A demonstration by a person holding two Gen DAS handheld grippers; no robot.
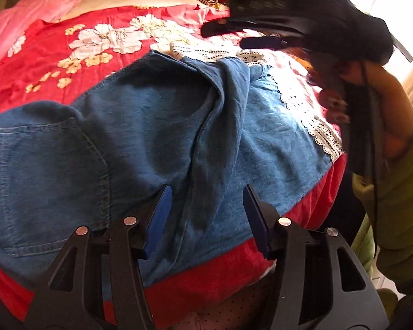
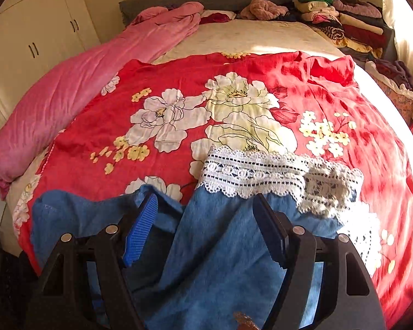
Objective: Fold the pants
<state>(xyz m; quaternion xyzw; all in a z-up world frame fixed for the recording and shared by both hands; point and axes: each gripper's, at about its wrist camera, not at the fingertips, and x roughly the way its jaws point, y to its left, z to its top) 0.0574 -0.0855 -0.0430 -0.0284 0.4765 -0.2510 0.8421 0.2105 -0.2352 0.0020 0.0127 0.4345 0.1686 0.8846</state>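
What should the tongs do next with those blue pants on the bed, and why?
Probably lower the left tongs and pinch the raised fold under them. Both tongs are open and hold nothing, and the blue pants lie rumpled on the red flowered blanket, with the lace hem beyond the right tongs. Gripping comes before any fold.

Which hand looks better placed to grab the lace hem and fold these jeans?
Probably the right gripper: it is open just short of the lace hem of the jeans. The left gripper is open over the seat end.
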